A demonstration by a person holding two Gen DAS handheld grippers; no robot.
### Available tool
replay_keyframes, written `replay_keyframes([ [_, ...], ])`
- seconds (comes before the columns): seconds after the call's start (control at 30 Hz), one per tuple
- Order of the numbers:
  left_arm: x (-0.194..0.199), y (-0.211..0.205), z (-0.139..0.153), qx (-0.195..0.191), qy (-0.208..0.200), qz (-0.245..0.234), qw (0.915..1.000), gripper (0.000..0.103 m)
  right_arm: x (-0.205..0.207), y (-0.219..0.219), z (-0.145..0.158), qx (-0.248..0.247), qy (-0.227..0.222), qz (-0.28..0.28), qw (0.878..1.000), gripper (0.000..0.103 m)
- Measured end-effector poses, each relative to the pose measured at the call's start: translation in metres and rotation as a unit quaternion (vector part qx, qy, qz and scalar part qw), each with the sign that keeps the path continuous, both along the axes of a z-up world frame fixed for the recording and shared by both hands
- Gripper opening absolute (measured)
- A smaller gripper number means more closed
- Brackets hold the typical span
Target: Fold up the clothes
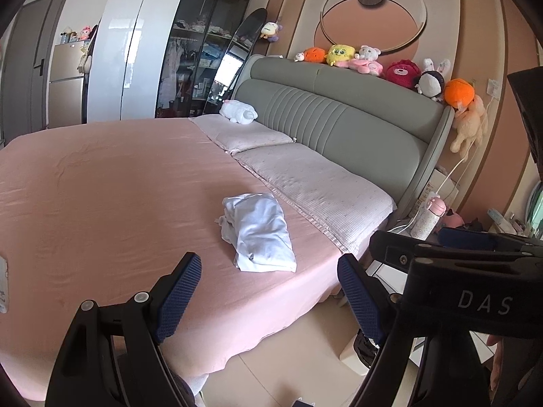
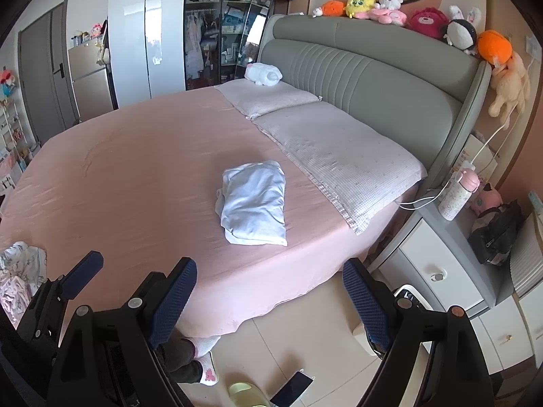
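Shirt (image 2: 253,201), folded, is lying just beyond both grippers on bed (image 2: 118,169), long axis running near-far. Left gripper (image 1: 269,295) & right gripper (image 2: 269,300) are hovering apart, empty, abt equally near.

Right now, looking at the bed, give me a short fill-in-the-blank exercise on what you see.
1. The folded garment lies on the ____ sheet.
2. Both the left gripper and the right gripper are ____.
3. The bottle with the pink lid stands on the ____.

Missing words: pink; open; nightstand
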State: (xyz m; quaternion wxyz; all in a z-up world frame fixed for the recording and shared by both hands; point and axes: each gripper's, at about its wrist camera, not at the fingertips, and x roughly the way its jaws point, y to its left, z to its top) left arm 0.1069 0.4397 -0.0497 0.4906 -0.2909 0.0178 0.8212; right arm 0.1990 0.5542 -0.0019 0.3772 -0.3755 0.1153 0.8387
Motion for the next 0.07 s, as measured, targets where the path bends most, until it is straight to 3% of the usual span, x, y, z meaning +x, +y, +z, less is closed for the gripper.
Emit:
replay_keyframes([
  [0.07, 0.0021, -0.0001, 0.0007, 0.002, 0.003, -0.004, 1.0000, 0.082, 0.0002, -0.0012, 0.0006, 0.000, 0.001, 0.001, 1.000, 0.088],
])
